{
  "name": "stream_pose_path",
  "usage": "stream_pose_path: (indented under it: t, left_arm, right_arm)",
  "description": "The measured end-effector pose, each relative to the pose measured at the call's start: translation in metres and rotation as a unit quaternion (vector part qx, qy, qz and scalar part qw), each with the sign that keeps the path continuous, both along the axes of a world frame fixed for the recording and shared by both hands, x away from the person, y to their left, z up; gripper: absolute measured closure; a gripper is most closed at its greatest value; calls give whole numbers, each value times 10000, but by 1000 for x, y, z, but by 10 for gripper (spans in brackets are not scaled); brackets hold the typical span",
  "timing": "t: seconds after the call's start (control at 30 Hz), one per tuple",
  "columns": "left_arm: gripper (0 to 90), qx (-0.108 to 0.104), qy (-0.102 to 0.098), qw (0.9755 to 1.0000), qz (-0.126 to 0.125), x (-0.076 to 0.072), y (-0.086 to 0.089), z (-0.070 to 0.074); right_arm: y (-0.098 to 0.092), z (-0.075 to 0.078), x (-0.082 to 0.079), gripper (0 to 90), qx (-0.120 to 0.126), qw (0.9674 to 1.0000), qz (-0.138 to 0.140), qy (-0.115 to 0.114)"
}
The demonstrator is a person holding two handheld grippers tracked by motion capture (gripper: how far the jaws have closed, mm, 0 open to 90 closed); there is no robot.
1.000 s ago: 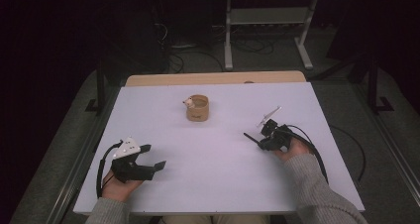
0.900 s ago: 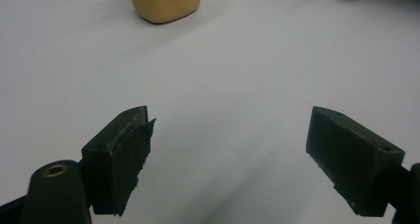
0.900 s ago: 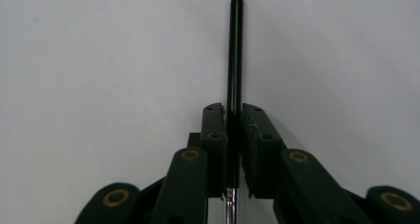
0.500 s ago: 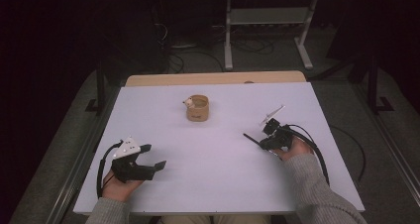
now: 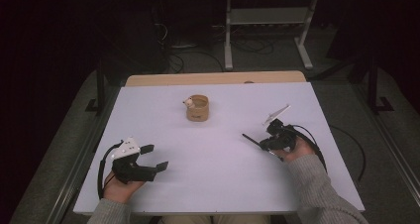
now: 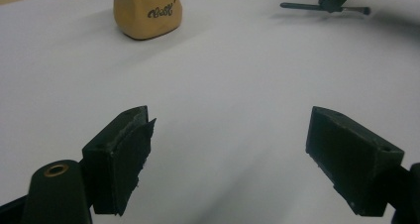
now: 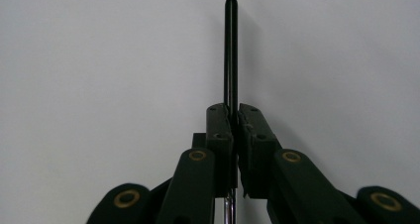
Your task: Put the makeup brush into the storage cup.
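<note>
Right gripper pinches a black brush handle, aimed left of the tan pot; left gripper spread, idle.

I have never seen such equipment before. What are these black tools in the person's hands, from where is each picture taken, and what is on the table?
A person sits at a white table and holds a hand-operated gripper in each hand; no robot arm is involved. Each gripper has two black jaws and carries its own camera.

The high view looks down from above the person. There the left gripper shows at the left and the right gripper at the right.

The left gripper view looks along its own jaws, which stand wide open with nothing between them. Farther off sits a small tan cup with dark lettering.

The right gripper view shows its jaws shut on a thin black stick, perhaps a brush handle; its far end points forward over the table.
</note>
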State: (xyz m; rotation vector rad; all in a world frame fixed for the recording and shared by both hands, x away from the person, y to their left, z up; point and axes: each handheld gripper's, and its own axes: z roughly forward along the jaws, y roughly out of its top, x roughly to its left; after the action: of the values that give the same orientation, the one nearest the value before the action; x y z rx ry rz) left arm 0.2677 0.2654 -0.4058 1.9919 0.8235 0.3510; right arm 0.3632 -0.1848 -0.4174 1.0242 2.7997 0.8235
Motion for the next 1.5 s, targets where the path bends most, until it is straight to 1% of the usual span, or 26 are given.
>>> stream_pose_path:
  t: [0.03, 0.07, 0.2, 0.33, 0.37, 0.4, 0.47, 0.53, 0.57, 0.6, 0.63, 0.67, 0.7, 0.8, 0.87, 0.9, 0.97, 1.0, 1.1, 1.23, 1.33, 1.37, 1.4, 1.43, 1.47, 1.5]
  left_arm:
    - [170, -10, 2, 10000, -30, 0, -2, 1]
    - [172, 66, 6, 9999, -84, 0, -3, 3]
    - [200, 132, 9, 9997, -218, 3, -12, 7]
    - [214, 255, -17, 9985, -491, 10, -27, 17]
    - [213, 255, -17, 9985, -491, 10, -27, 17]
    - [215, 224, 6, 9979, -614, 12, -30, 21]
    - [225, 246, -28, 9966, -787, 16, -37, 32]
    - [231, 332, -60, 9954, -900, 18, -42, 43]
    - [238, 358, -84, 9947, -962, 18, -45, 48]
    - [246, 418, -130, 9936, -1038, 19, -47, 53]
    - [252, 418, -130, 9936, -1038, 19, -47, 53]
    - [258, 515, -191, 9919, -1146, 21, -52, 62]
    - [263, 553, -203, 9908, -1222, 23, -55, 67]
    - [301, 672, -239, 9872, -1427, 26, -63, 76]
    - [309, 690, -193, 9855, -1538, 28, -68, 79]
    - [315, 721, -213, 9842, -1601, 29, -71, 80]
    - [320, 721, -185, 9837, -1634, 30, -74, 80]
    - [324, 768, -158, 9818, -1731, 31, -80, 80]
    - [336, 838, -98, 9788, -1865, 33, -88, 77]
    - [367, 922, 2, 9737, -2084, 33, -99, 72]
    - [401, 984, 73, 9684, -2291, 33, -107, 68]
    - [410, 996, 144, 9664, -2366, 32, -109, 66]
    - [440, 1015, 185, 9629, -2495, 32, -111, 65]
    - [455, 1053, 226, 9605, -2565, 32, -113, 64]
    - [459, 1053, 226, 9605, -2565, 32, -113, 64]
    - [472, 1142, 309, 9560, -2684, 32, -118, 60]
  right_arm:
    - [0, 3, -3, 831, 19, 10000, 51, -26]
    - [0, 6, -5, 832, 59, 9999, 83, -44]
    - [0, 20, -12, 831, 144, 9996, 203, -141]
    - [5, 39, -17, 831, 203, 9986, 396, -275]
    - [5, 39, -17, 831, 203, 9986, 396, -275]
    - [10, 49, -20, 831, 212, 9972, 610, -382]
    - [14, 57, -22, 831, 232, 9959, 738, -473]
    - [18, 63, -25, 831, 275, 9951, 820, -477]
    - [21, 66, -26, 831, 264, 9939, 923, -534]
    - [24, 69, -27, 831, 265, 9934, 988, -525]
    - [24, 69, -27, 831, 265, 9934, 988, -525]
    - [31, 73, -29, 831, 296, 9907, 1191, -579]
    - [33, 75, -30, 831, 272, 9899, 1250, -604]
    - [43, 78, -33, 831, 350, 9850, 1583, -583]
    - [49, 81, -35, 831, 342, 9826, 1726, -591]
    - [51, 82, -36, 831, 355, 9815, 1791, -573]
    - [56, 84, -37, 831, 357, 9793, 1911, -567]
    - [59, 86, -38, 831, 388, 9784, 1960, -533]
    - [68, 87, -41, 831, 402, 9741, 2157, -543]
    - [80, 84, -43, 831, 407, 9685, 2406, -497]
    - [89, 80, -45, 831, 469, 9645, 2565, -416]
    - [92, 79, -46, 831, 505, 9627, 2632, -375]
    - [95, 78, -48, 831, 507, 9605, 2710, -380]
    - [98, 77, -50, 831, 497, 9592, 2759, -376]
    - [101, 76, -51, 831, 494, 9576, 2813, -388]
    - [104, 76, -52, 831, 509, 9565, 2851, -341]
